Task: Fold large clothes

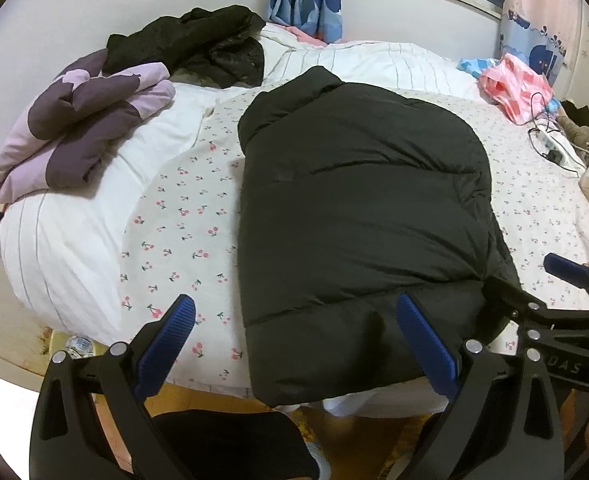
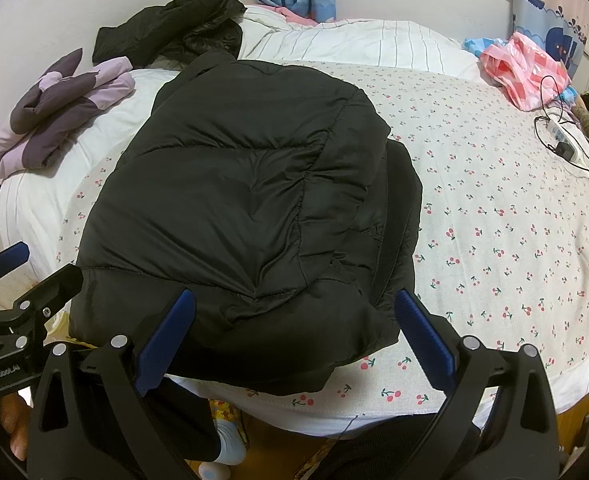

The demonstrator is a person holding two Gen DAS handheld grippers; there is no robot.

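Note:
A black puffer jacket point(image 1: 358, 208) lies folded on the cherry-print bed sheet point(image 1: 174, 240), collar at the far end, hem hanging slightly over the near bed edge. It also shows in the right wrist view point(image 2: 238, 208), with a sleeve folded under its right side. My left gripper point(image 1: 294, 340) is open and empty, hovering over the jacket's near left hem. My right gripper point(image 2: 294, 336) is open and empty above the jacket's near right corner. The right gripper also shows at the right edge of the left wrist view point(image 1: 566, 296), and the left gripper at the left edge of the right wrist view point(image 2: 14, 280).
A folded purple jacket point(image 1: 78, 132) and a crumpled black garment point(image 1: 198, 44) lie at the bed's far left. A pink plastic bag point(image 1: 514, 84) and a power strip with cables point(image 1: 550, 144) lie at the far right. A white striped duvet point(image 1: 374, 60) runs along the back.

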